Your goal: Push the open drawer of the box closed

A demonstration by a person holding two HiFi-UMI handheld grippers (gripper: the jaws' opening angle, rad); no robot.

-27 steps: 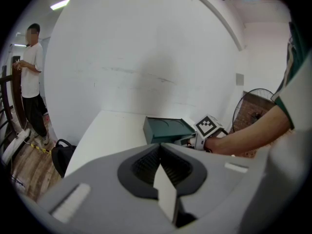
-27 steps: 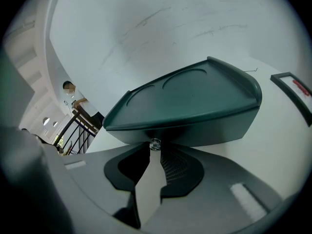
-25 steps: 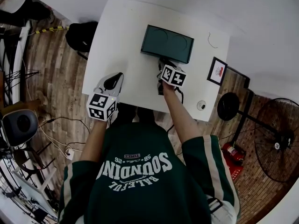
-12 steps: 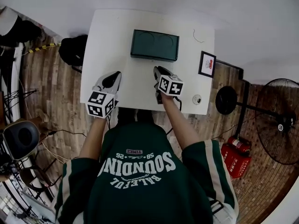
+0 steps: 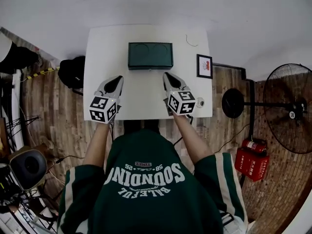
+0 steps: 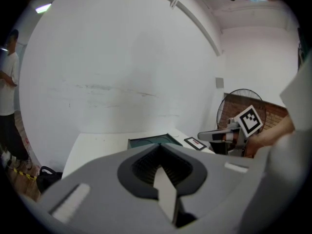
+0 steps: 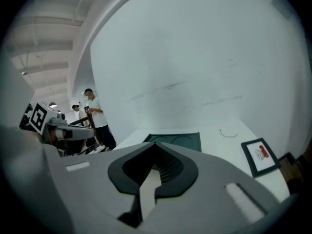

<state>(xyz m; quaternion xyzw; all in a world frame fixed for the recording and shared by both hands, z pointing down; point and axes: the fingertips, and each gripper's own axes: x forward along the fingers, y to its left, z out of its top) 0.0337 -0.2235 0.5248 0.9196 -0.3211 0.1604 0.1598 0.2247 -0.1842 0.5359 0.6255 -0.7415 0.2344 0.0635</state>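
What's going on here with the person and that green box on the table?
A person stands at a white table holding a gripper in each hand. Both the left gripper and the right gripper hover near the table's front edge, clear of the dark green box, which shows no drawer sticking out. The left jaws are shut and empty; the right jaws have just closed on nothing.

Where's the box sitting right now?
In the head view, the dark green box sits toward the far edge of the white table, beyond the left gripper and right gripper, with a framed picture to its right.
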